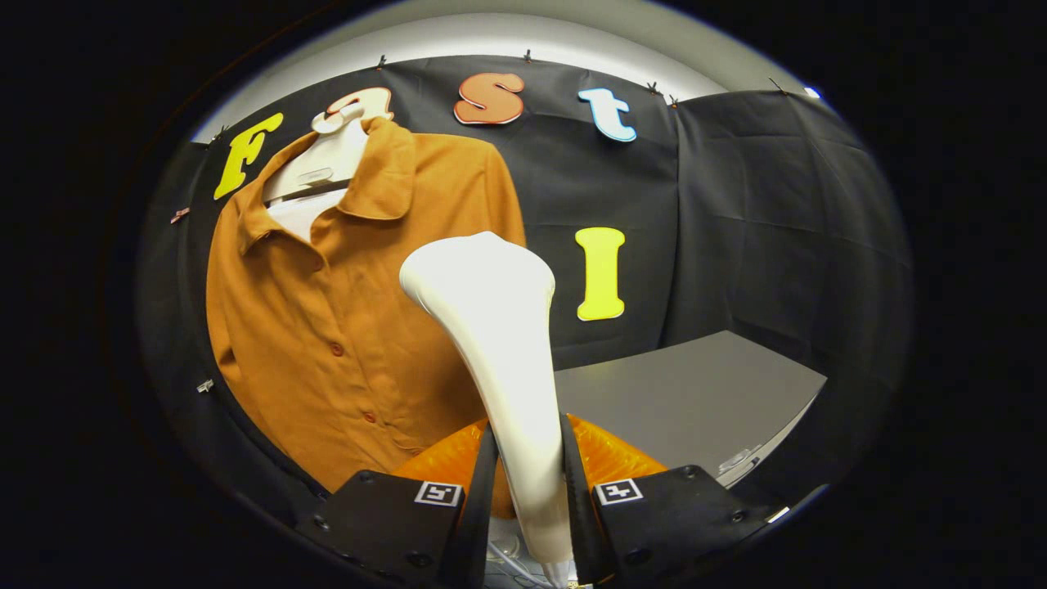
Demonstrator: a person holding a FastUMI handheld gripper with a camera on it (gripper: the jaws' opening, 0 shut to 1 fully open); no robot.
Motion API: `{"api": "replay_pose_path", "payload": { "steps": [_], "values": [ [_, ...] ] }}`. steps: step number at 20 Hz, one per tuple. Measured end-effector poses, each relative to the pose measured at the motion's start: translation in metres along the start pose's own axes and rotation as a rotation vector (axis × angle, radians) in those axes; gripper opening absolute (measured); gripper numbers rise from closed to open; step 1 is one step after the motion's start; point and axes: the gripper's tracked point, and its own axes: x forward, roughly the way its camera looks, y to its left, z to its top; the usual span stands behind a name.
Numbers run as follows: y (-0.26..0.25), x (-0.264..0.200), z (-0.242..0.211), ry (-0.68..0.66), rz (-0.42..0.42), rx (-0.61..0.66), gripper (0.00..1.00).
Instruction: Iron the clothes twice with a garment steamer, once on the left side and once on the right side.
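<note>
Black cloth walls close in the booth, with a grey table [695,401] to the right of the fingers, its top bare. From the gripper view, the gripper [527,491] is clenched on the white garment steamer [499,343], both fingers pressing its handle. An orange shirt [327,327] hangs on a white hanger [327,155] just beyond the steamer head, to its left.

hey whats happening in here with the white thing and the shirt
A hand-held gripper is shut on the handle of a white plastic garment steamer, both fingers pressing on it. The steamer's head points up, in front of an orange-brown buttoned shirt hanging on a white hanger. A grey table sits beyond the fingers.
</note>
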Motion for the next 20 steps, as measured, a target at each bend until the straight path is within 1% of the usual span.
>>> {"api": "replay_pose_path", "payload": {
  "steps": [8,13,17,20],
  "values": [
    [0.047,0.009,0.01,-0.022,-0.003,-0.039,0.45],
    [0.053,0.021,0.013,-0.02,-0.062,-0.065,0.45],
    [0.056,0.029,0.009,-0.001,-0.074,-0.081,0.45],
    [0.06,0.035,0.005,0.016,-0.066,-0.084,0.45]
  ]
}}
